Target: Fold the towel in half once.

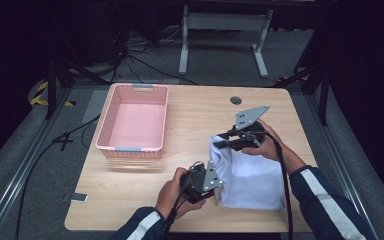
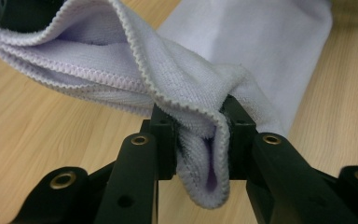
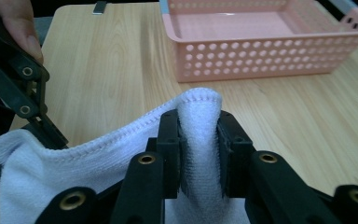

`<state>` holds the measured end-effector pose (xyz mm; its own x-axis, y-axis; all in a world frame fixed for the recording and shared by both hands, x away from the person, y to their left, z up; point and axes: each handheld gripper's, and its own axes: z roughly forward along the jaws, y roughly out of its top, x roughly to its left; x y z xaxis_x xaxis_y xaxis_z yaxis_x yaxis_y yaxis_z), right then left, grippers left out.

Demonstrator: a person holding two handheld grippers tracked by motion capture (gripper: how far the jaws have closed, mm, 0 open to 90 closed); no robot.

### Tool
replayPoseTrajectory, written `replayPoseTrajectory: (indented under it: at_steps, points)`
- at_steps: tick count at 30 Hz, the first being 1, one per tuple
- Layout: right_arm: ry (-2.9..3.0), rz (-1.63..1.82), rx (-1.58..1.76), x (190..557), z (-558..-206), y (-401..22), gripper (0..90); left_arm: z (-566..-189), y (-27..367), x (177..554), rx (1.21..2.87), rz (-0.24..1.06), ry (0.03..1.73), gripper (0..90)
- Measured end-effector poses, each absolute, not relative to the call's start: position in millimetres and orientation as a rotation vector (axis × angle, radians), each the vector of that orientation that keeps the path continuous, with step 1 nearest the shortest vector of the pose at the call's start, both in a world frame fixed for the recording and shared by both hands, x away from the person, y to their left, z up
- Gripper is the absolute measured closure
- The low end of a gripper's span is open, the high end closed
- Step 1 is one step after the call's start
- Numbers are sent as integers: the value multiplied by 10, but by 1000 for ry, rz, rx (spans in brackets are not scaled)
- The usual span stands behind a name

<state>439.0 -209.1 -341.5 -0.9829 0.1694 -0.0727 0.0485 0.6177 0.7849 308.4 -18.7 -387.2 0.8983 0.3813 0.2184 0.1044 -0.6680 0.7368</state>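
A pale lilac towel (image 1: 250, 175) lies folded on the wooden table (image 1: 130, 195) at the front right, its left edge lifted off the surface. My left gripper (image 1: 211, 181) is shut on the near left corner; in the left gripper view the hemmed cloth (image 2: 186, 88) bunches between the two pads (image 2: 200, 135). My right gripper (image 1: 218, 144) is shut on the far left corner, and in the right gripper view a fold of towel (image 3: 198, 140) stands pinched between its jaws (image 3: 198, 140).
An empty pink perforated basket (image 1: 133, 120) (image 3: 261, 60) stands at the table's left rear. A small flat device (image 1: 76, 198) lies at the front left corner. A round hole (image 1: 235, 100) sits near the back edge. Bare wood stretches between basket and towel.
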Motion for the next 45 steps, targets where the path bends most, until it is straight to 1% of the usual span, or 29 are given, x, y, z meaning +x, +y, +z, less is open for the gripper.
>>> replayPoseTrajectory:
  at_steps: [5,9,12,15,16,18,19,20,22,25,29,31,32,33,35,36,37,39,40,42,44,45]
  points:
    - [2664,1308,257,4310,-3410,-2516,729,-3858,-529,3155,2340,443,250,706]
    - [2643,1306,319,4267,-3453,-2793,717,-3890,-792,3217,2337,409,207,701]
    - [2630,1301,381,4244,-3522,-3023,684,-3966,-1001,3247,2339,384,176,679]
    - [2618,1306,460,4213,-3628,-3283,601,-4049,-1122,3253,2302,285,176,571]
    - [2633,1305,482,4199,-3682,-3403,560,-4062,-1137,3242,2304,277,175,512]
    - [2625,1260,531,4178,-3758,-3569,504,-4053,-1118,3217,2305,249,171,413]
    - [2620,1243,574,4169,-3798,-3668,485,-4038,-1075,3201,2291,236,177,389]
    - [2615,1226,608,4158,-3834,-3767,478,-4016,-1013,3185,2277,235,173,372]
    - [2622,1164,668,4116,-3892,-3933,428,-3983,-882,3159,2253,206,175,353]
    - [2631,1071,708,4025,-3948,-4109,389,-4012,-634,3111,2262,195,232,306]
    - [2594,1008,806,3913,-3928,-4276,383,-4155,-487,3102,2312,197,263,281]
    - [2564,936,847,3867,-3888,-4328,374,-4261,-476,3120,2323,179,291,283]
    - [2541,906,854,3849,-3862,-4340,375,-4313,-495,3114,2301,139,300,284]
    - [2509,931,879,3818,-3812,-4340,398,-4337,-518,3101,2304,127,288,316]
    - [2479,947,891,3799,-3776,-4327,399,-4368,-572,3061,2331,151,268,342]
    - [2445,1017,885,3768,-3714,-4284,424,-4404,-628,3041,2345,163,228,342]
    - [2414,1098,886,3726,-3650,-4178,445,-4428,-653,3040,2350,144,213,409]
    - [2409,1118,841,3672,-3613,-3965,440,-4472,-687,3051,2366,161,218,447]
    - [2423,1127,811,3648,-3619,-3856,447,-4485,-684,3067,2364,158,219,481]
    - [2440,1084,782,3605,-3676,-3655,456,-4507,-669,3079,2357,185,223,555]
    - [2513,1047,775,3573,-3815,-3502,457,-4528,-659,3088,2378,181,206,635]
    - [2527,1000,761,3543,-3884,-3455,462,-4535,-652,3084,2388,189,203,641]
